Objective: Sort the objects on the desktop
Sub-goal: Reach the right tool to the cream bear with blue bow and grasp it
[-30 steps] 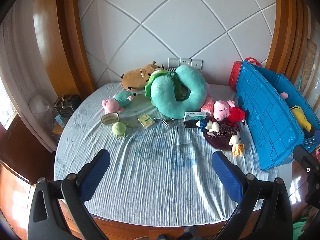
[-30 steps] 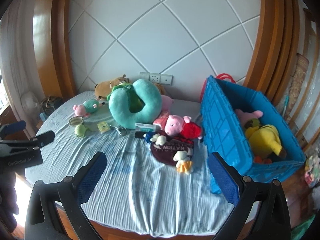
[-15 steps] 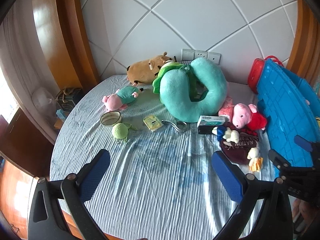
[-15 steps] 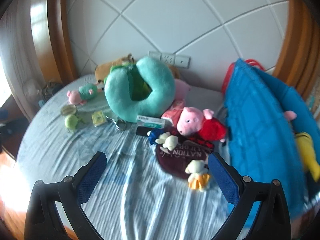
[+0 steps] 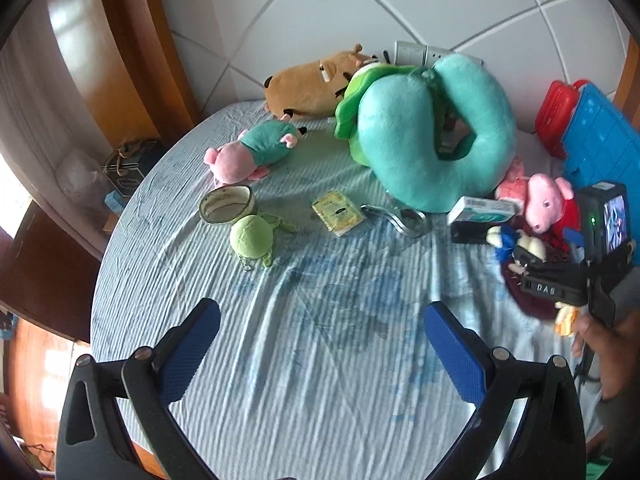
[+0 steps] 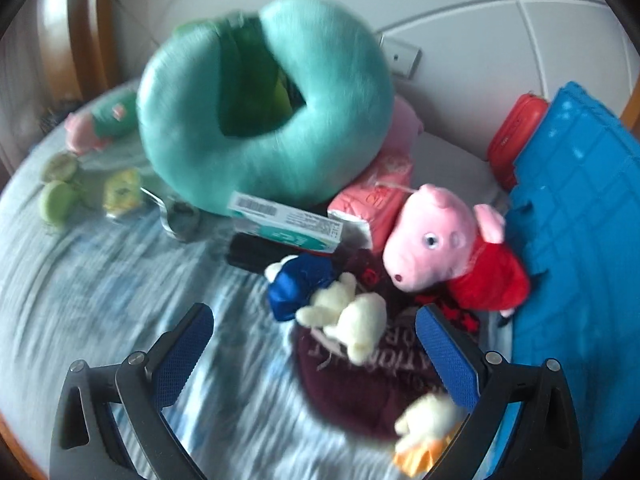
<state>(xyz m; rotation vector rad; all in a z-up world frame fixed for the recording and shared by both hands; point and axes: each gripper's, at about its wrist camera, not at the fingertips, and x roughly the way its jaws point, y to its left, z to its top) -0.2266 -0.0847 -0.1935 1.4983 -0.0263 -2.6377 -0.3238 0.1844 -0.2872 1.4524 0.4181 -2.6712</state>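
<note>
1. The right gripper had pushed in much closer than half a second before — its fingers spread wide and holding nothing, straddling a small white plush that lay on a maroon cap.
2. The right wrist view was smeared by motion, where the earlier frame from that camera was nearly sharp.
3. The pig plush in a red dress filled far more of the right view than before, lying against the wall of the blue crate.
4. A white-and-green box rested on a black object beside the teal neck pillow.
5. The left gripper had also moved forward over the striped cloth, its jaws wide apart and empty.
6. In the left view the right gripper's body now hid much of the cap — earlier it sat lower at the frame edge, beside the crate.
7. The green round plush, tape roll, yellow packet and small pig in teal lay where they had been.
</note>
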